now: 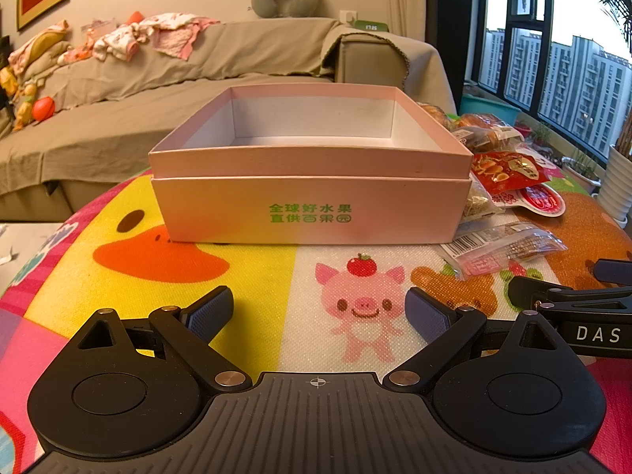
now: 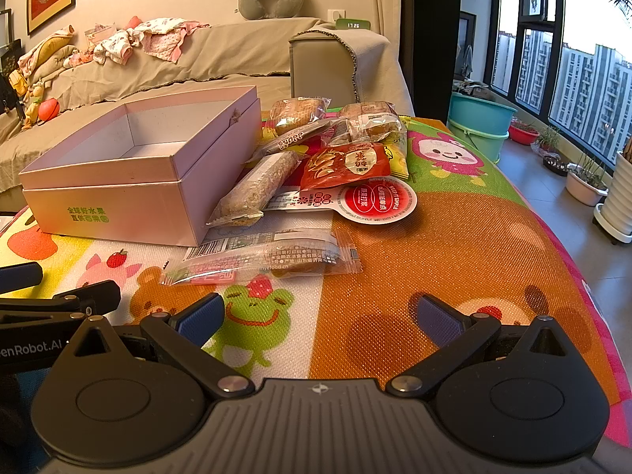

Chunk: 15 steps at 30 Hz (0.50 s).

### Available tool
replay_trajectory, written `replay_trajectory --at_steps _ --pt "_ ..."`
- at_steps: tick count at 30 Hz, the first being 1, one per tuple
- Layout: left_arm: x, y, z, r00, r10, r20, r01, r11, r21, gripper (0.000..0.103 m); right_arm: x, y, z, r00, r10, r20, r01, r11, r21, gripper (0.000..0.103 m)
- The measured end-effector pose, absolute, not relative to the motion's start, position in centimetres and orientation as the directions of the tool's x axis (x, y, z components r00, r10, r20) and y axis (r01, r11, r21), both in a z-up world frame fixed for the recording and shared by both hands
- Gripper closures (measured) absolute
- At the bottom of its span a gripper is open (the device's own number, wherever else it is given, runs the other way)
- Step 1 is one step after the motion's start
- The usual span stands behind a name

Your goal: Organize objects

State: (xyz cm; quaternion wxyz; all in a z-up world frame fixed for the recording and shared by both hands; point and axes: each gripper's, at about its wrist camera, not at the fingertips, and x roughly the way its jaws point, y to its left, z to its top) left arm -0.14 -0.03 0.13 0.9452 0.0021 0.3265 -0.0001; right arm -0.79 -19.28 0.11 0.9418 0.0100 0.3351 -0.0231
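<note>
At the left of the worktop point(image 2: 454, 245) sat the pink box point(image 2: 118, 181), open and empty, with the snack packets point(image 2: 328, 166) heaped just beside its right wall. Nothing looked packed yet, so the whole sorting seemed left; the left hand-held gripper point(image 1: 319, 310) and right hand-held gripper point(image 2: 320, 316) both hung spread wide, holding nothing.

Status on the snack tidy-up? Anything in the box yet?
Done: nothing packed. What shows of the pink box inside is bare, and it sits open on the cartoon mat.
In hand: nothing. The left gripper and right gripper are both open and hold nothing.
Left: all snacks beside the box, including the red packet, the grain bar and the clear wrapped bar.
</note>
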Motion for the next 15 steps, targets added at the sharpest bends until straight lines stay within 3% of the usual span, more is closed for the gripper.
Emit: replay_trajectory --at_steps 15 --pt "-0.11 -0.42 0.07 0.788 0.011 -0.616 0.0 1.0 0.019 0.005 -0.73 -19.32 0.04 0.774 -0.036 -0.632 0.05 0.999 0.005 0.0"
